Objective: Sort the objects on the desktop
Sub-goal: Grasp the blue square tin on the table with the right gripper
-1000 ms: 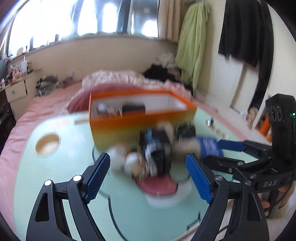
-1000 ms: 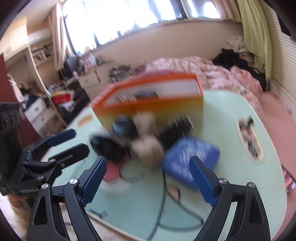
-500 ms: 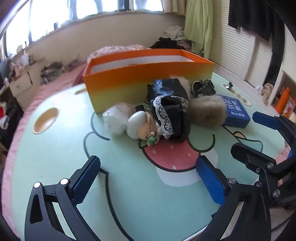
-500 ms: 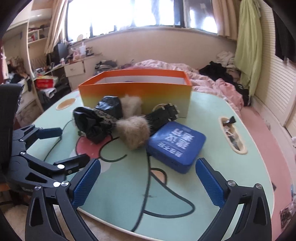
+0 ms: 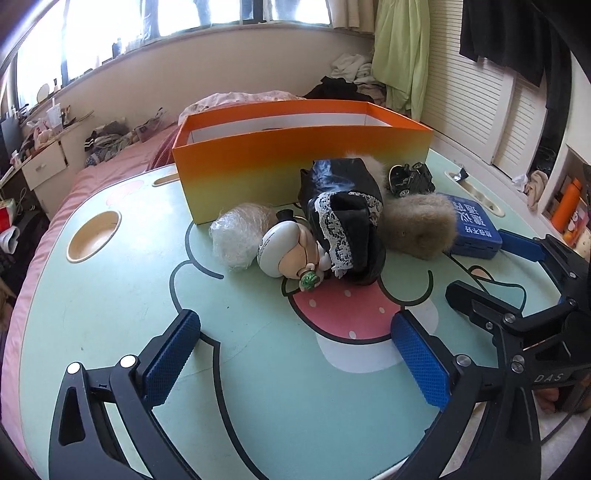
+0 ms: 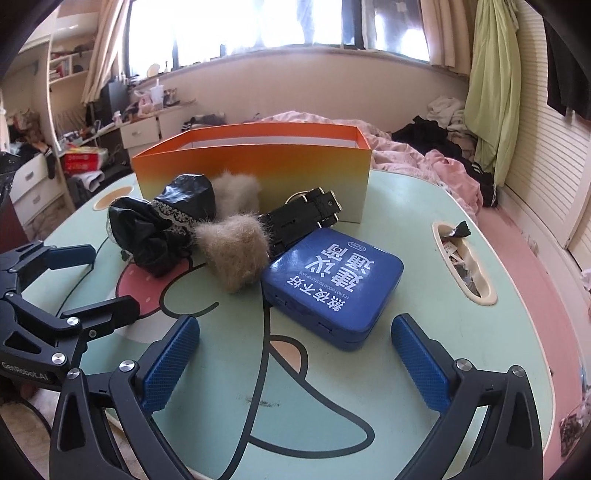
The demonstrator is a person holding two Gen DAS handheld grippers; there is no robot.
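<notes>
Bright daylight pours through the wide windows (image 6: 258, 26) along the far wall, glare washing out the panes. Beneath the sill runs a curved cream wall (image 5: 221, 74). A bed with pink bedding (image 6: 424, 162) sits behind the mint-green cartoon-printed desk (image 5: 129, 295), dark clothes heaped at its far end. A lime-green garment (image 6: 491, 92) hangs by white louvred doors (image 5: 476, 103). White drawers (image 6: 144, 133) and cluttered shelves (image 6: 66, 66) fill the left side

"DAS" on right gripper (image 5: 517, 288), "GenRobot.AI" on left gripper (image 6: 74, 280)
</notes>
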